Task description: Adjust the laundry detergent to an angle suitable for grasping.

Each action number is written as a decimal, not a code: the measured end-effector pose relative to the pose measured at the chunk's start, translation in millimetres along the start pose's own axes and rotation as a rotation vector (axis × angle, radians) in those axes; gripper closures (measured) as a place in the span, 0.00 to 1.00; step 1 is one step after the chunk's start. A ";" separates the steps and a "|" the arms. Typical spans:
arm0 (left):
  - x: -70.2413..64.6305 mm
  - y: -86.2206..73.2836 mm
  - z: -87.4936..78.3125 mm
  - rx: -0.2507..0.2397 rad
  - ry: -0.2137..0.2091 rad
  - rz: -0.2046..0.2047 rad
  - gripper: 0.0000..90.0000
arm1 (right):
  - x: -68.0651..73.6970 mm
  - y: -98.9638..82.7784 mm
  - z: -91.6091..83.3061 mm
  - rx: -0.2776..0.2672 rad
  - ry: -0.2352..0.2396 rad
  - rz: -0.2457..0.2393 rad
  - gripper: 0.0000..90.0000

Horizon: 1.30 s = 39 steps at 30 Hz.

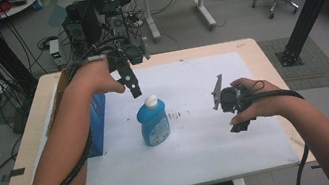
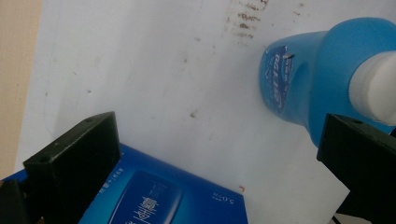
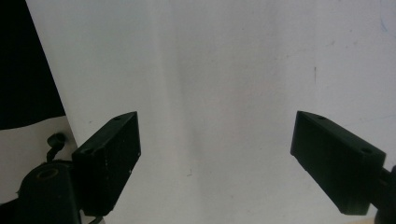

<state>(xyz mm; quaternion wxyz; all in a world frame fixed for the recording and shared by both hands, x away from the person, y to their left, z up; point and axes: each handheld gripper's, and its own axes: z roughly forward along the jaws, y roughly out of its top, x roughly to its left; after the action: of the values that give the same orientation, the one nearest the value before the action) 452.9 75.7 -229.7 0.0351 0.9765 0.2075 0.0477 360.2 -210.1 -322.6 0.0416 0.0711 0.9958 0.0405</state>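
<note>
The room looks dim and a bit grainy. The white sheet (image 1: pixel 199 132) under the grippers is brightest. Up close, the black jaws look soft and blurry.

1. The blue bottle (image 1: pixel 153 123) looks like smooth, glossy plastic, its white cap (image 1: pixel 151 101) matt.
2. The white sheet (image 1: pixel 201 142) is matt, paper-like (brown specks near the bottle).
3. The table (image 1: pixel 23 167) edge looks like pale wood.
4. The blue box (image 2: pixel 159 196) is glossy printed card.
</note>
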 end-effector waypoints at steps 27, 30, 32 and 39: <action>-4.6 -2.0 -8.2 0.008 0.016 -0.008 0.00 | -1.4 2.5 -7.5 -0.006 -0.017 -0.001 0.18; -5.3 -5.2 -9.4 0.004 0.007 -0.016 0.00 | -1.9 1.8 -5.6 -0.015 -0.011 0.002 0.18; -5.4 -5.7 -9.8 0.010 0.013 -0.016 0.00 | -1.5 2.2 -5.7 -0.007 -0.010 -0.001 0.18; -3.1 -4.2 -10.7 0.003 0.016 -0.022 0.00 | -0.7 5.1 -9.9 -0.012 -0.015 -0.011 0.18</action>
<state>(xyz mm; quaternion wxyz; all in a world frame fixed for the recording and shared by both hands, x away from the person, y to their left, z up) 447.2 78.8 -219.8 0.0323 0.9738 0.2184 0.0550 360.7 -205.9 -312.3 0.0497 0.0655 0.9956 0.0458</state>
